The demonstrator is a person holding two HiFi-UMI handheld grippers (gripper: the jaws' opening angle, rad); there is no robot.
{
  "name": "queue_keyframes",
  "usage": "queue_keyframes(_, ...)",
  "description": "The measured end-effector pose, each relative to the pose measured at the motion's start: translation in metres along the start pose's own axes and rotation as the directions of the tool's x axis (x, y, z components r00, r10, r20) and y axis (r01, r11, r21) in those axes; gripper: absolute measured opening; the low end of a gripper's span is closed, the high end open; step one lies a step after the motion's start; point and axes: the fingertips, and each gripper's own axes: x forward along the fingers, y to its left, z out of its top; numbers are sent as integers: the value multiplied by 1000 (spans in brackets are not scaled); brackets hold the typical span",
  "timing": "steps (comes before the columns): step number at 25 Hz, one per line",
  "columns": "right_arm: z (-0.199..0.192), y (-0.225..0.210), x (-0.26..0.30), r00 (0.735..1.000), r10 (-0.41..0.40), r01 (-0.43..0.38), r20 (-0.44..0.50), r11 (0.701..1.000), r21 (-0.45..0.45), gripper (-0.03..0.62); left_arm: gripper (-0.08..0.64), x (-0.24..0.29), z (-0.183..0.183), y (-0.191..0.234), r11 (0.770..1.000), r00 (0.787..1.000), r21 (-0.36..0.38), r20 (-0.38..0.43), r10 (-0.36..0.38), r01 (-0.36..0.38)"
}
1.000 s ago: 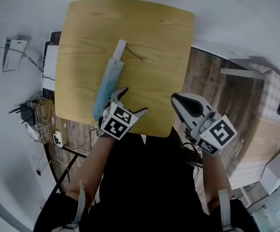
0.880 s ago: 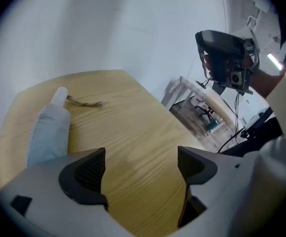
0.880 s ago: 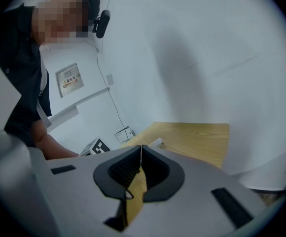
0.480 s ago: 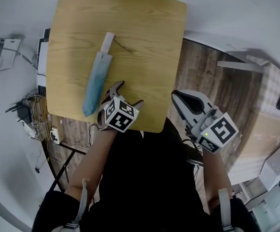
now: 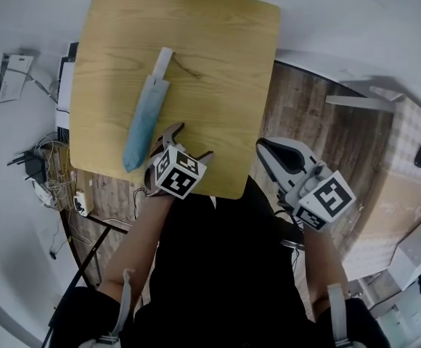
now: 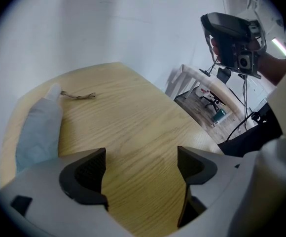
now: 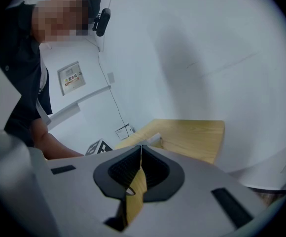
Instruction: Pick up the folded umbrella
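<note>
Left tool (image 5: 192,141) (jaws apart) still hovers beside umbrella (image 5: 143,122).

Light oak table (image 5: 218,64), rounded corners. Wood-plank floor (image 5: 319,129) to its right. Cable tangle (image 5: 48,183) lower left (just beside the table edge).

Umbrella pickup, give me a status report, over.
Left tool open, empty, beside umbrella. Right tool shut, off table. Umbrella flat on table, untouched. Nothing between.
</note>
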Motion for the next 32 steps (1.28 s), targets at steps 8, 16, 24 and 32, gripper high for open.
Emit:
queue_keyframes(8, 5, 2, 5, 1000, 11, -11, -1, 1000, -11, 20, 449, -22, 15, 12, 999, 998, 5, 46, 44, -44)
queue_keyframes(16, 12, 3, 14, 1000, 24, -24, -1, 999, -24, 20, 449, -57, 11, 71, 982, 980, -1, 52, 191, -191)
queue_keyframes(24, 9, 8, 22, 1000, 28, -28, -11, 999, -22, 20, 448, -81, 5, 110, 963, 961, -23, 63, 269, -268)
queue_keyframes(32, 6, 14, 30, 1000, 26, -26, -18, 999, -20, 20, 448, -67, -35, 145, 959, 962, -77, -20, 273, -274)
